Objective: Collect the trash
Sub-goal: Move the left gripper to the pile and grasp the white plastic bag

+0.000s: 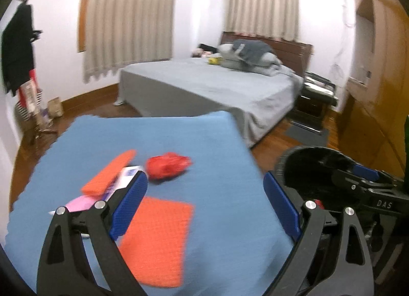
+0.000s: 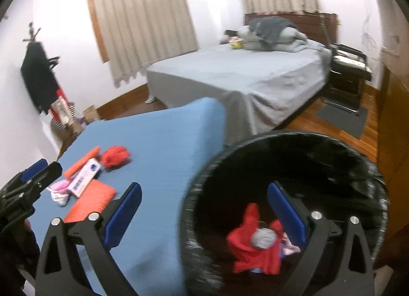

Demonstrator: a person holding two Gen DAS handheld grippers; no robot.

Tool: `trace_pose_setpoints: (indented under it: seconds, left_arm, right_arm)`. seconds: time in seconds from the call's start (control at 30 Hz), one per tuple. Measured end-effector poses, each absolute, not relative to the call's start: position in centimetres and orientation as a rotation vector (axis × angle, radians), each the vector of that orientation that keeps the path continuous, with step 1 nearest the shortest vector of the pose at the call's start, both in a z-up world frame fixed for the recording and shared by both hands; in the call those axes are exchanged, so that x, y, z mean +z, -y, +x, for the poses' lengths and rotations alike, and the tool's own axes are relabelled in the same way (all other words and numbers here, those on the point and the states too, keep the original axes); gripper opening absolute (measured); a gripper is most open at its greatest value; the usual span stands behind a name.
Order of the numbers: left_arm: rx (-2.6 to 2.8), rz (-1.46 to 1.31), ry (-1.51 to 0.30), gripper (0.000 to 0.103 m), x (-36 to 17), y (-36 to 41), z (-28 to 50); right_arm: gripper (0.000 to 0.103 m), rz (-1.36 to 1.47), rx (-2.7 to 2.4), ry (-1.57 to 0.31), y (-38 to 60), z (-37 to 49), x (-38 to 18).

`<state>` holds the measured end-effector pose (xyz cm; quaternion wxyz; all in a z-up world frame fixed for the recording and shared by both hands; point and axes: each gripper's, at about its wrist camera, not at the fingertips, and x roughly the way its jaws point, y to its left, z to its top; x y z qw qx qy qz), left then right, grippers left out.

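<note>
1. Over the blue table [image 1: 209, 142], the left gripper [image 1: 205, 202] hangs with its jaws spread wide and nothing between them.
2. At about two o'clock from it in the left wrist view, the right gripper [image 2: 204, 215] hovers at the black bin [image 2: 332, 158], jaws fully apart and empty.
3. Red trash [image 2: 251, 245] already lies in the bin's bottom.
4. On the table remain a crumpled red wad [image 1: 167, 167], an orange pad [image 1: 158, 239], an orange strip [image 1: 110, 173] and a white box [image 2: 85, 177], clustered at ten o'clock.
5. Judged step: between drops, heading for the next pick.
6. Next move likely calls for lowering open jaws around the red wad, nearest the left gripper.
</note>
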<state>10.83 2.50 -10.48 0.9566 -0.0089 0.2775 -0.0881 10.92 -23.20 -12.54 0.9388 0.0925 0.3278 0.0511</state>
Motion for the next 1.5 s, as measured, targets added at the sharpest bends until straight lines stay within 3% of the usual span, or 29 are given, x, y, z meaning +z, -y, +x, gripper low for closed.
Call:
trace_pose_setpoints:
  seconds: [0.57, 0.87, 1.1, 1.33, 1.5]
  left_arm:
    - [0.113, -0.029, -0.652, 0.089, -14.6, -16.5, 10.5]
    - [0.132, -0.091, -0.733, 0.087, -17.9, -20.0, 11.8]
    - [0.076, -0.106, -0.795, 0.073, -19.6, -19.4, 13.5]
    - [0.052, -0.135, -0.819, 0.042, -20.2, -19.3, 14.2]
    - [0.051, -0.117, -0.788, 0.039, -19.4, -19.1, 13.3]
  right_arm:
    - [0.097, 0.088, 0.281, -0.709, 10.5, 14.6, -15.0]
    - [0.097, 0.041, 0.284, -0.767, 8.1, 15.0, -17.3]
    - [0.097, 0.018, 0.270, -0.800, 7.9, 15.1, -18.4]
    - [0.097, 0.005, 0.277, -0.805, 7.7, 14.9, -18.6]
    - [0.097, 0.005, 0.291, -0.810, 7.2, 14.7, -18.6]
